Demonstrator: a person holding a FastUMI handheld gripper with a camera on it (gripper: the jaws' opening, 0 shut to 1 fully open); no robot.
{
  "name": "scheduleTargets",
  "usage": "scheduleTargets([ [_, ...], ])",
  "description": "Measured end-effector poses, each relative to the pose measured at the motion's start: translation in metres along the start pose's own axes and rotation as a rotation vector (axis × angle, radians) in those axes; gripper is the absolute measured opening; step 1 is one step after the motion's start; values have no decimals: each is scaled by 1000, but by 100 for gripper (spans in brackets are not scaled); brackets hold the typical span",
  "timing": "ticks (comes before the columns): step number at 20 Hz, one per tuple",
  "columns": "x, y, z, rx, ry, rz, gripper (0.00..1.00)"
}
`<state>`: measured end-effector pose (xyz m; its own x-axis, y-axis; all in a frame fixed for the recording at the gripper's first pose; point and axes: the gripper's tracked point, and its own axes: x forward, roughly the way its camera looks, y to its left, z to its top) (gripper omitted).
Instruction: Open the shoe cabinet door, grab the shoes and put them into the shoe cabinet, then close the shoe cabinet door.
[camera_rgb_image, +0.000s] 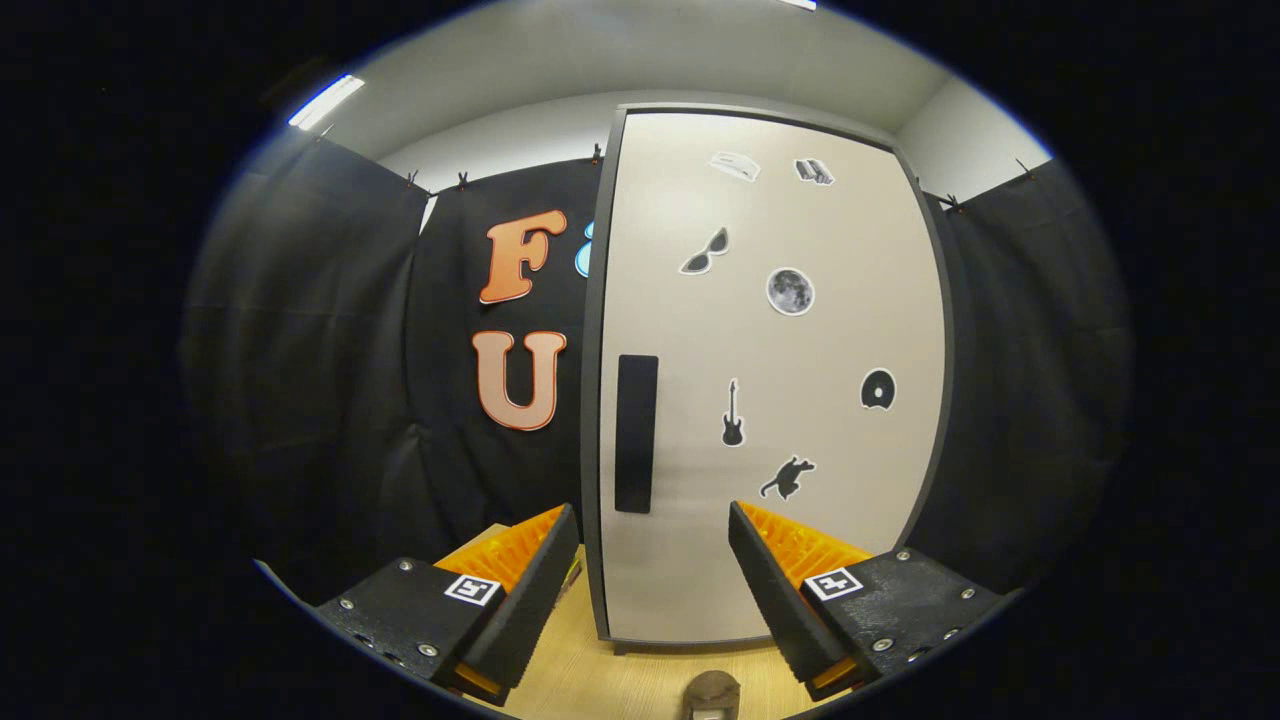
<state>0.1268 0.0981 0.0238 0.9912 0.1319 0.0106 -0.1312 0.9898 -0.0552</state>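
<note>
Fingers (655, 560) are spread wide and grasp nothing, aimed at the lower part of the cabinet door (770, 380). Door is shut, its dark handle (636, 433) near its left edge, just beyond the fingers; the spread likely prepares to straddle it. Cabinet stands on the bench (600, 670). Shoes cannot be located.

Brown object (711, 693) betw. fingers cut off, can't ID; stickers (735, 165) too small.
</note>
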Motion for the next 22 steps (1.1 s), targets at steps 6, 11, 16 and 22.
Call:
scheduleTargets([
  [6, 47, 7, 2, 0, 6, -10, 95],
  [11, 74, 6, 4, 16, 10, -24, 95],
  [16, 93, 4, 7, 23, 11, -41, 95],
  [22, 108, 8, 7, 14, 20, -69, 82],
])
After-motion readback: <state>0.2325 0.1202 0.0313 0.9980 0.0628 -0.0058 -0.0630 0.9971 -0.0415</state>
